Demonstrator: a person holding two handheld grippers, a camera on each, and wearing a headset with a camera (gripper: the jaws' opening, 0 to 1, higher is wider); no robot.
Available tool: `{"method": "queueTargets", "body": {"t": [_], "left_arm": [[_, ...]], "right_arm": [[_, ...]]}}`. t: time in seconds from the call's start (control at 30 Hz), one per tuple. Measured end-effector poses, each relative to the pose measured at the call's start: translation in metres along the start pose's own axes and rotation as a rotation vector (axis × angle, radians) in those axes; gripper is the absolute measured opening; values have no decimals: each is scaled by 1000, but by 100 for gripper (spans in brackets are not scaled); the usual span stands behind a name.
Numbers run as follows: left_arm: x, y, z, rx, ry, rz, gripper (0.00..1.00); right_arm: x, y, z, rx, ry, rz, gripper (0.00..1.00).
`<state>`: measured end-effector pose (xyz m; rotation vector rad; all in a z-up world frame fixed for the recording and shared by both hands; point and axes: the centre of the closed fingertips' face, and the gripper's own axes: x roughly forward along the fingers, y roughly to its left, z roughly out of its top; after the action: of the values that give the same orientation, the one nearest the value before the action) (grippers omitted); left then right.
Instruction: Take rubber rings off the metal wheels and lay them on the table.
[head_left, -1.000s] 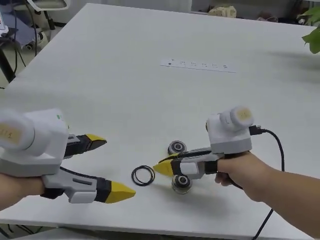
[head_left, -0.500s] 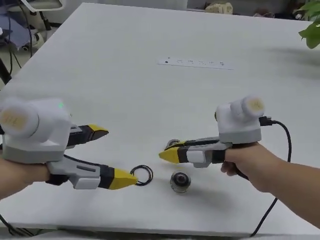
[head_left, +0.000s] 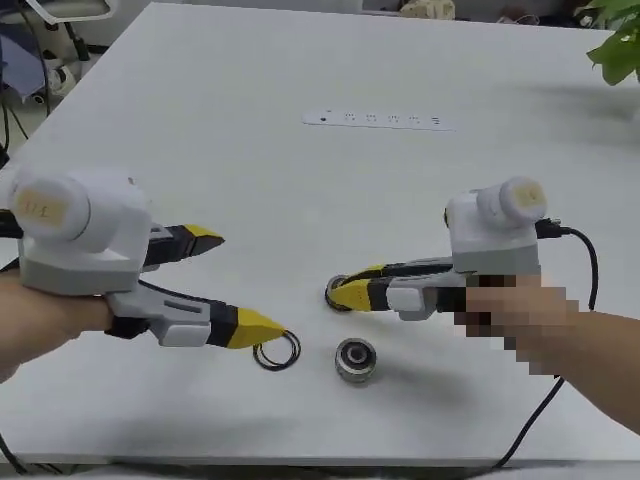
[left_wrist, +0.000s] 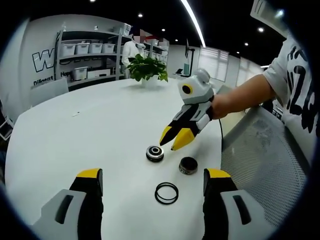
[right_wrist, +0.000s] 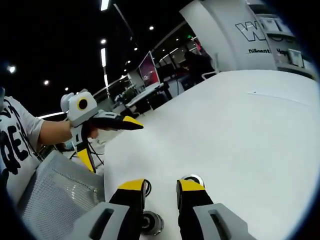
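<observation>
Head view, thin black rubber rings (head_left: 277, 352) flat, apparently two overlapping

A white table (head_left: 250, 130) carries two metal wheels (head_left: 355, 359) near its front edge — one nearer, one just beyond. Black rubber rings (head_left: 277, 352) lie left of the nearer wheel. A pale strip (head_left: 378, 120) lies far back.

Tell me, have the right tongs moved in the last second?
Yes. Judged against the rings, the right tongs moved away from them, toward the far wheel.
</observation>
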<state>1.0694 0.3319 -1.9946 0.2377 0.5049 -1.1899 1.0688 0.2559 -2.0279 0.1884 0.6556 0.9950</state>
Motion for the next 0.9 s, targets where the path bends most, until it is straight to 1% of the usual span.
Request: {"method": "queueTargets", "body": {"t": [0.07, 0.1, 0.2, 0.37, 0.47, 0.6, 0.9], "left_arm": [[3, 0, 0, 1, 2, -5, 80], [5, 0, 1, 2, 4, -7, 80], [10, 1, 1, 4, 10, -12, 80], [16, 2, 2, 6, 17, -18, 79], [20, 5, 2, 5, 20, -22, 79], [25, 8, 2, 1, 23, -23, 78], [36, 10, 3, -7, 28, -29, 73]], "right_arm": [[-2, -3, 0, -8, -1, -8, 23], [-4, -5, 1, -24, -1, -27, 24], [-6, -8, 1, -39, 3, -44, 28], [-10, -14, -2, -71, 10, -69, 29], [-12, -19, -5, -100, 25, -87, 30], [-15, -24, -9, -117, 35, -101, 30], [-16, -35, -17, -168, 67, -127, 30]]}}
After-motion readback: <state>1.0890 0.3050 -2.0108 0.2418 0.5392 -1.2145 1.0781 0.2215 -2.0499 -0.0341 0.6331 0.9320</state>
